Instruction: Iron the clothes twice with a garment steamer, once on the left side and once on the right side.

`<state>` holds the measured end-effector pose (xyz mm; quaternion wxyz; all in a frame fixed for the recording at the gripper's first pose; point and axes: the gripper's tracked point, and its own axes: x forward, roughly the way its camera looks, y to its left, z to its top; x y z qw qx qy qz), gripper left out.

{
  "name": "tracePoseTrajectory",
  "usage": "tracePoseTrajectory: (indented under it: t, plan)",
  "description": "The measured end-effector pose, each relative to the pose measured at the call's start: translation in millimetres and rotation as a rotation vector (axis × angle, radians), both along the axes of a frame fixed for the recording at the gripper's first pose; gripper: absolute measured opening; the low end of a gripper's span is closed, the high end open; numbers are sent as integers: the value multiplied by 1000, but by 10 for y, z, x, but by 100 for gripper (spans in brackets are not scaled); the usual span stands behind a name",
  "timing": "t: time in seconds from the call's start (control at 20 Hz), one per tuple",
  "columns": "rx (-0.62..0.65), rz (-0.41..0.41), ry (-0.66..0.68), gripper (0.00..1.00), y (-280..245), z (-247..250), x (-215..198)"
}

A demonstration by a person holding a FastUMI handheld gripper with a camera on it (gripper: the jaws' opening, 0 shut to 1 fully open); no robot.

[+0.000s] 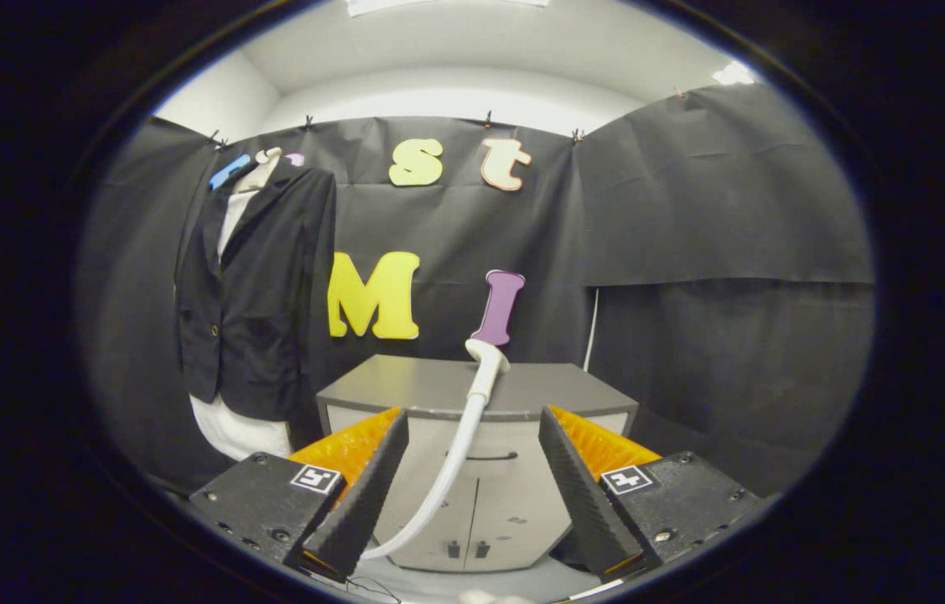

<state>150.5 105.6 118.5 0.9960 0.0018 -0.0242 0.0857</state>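
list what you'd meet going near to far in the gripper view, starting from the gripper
open gripper with nothing between its fingers → white hose curving up between them → grey cabinet with the steamer head resting on top → black jacket hanging over a white shirt off to the left

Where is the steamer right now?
In the gripper view, the steamer rests on the grey cabinet, beyond the open gripper; its hose hangs down the front. The jacket hangs to the left.

Even overhead light; sharp centre; fisheye bending at edges
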Motion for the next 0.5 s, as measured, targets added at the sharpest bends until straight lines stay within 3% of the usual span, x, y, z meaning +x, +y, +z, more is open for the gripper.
tracePoseTrajectory:
  t: [0.35, 0.5]
  plan:
    - [-35, 69, 103, 98, 288, 355, 1452]
    - [-60, 81, 189, 98, 342, 258, 2062]
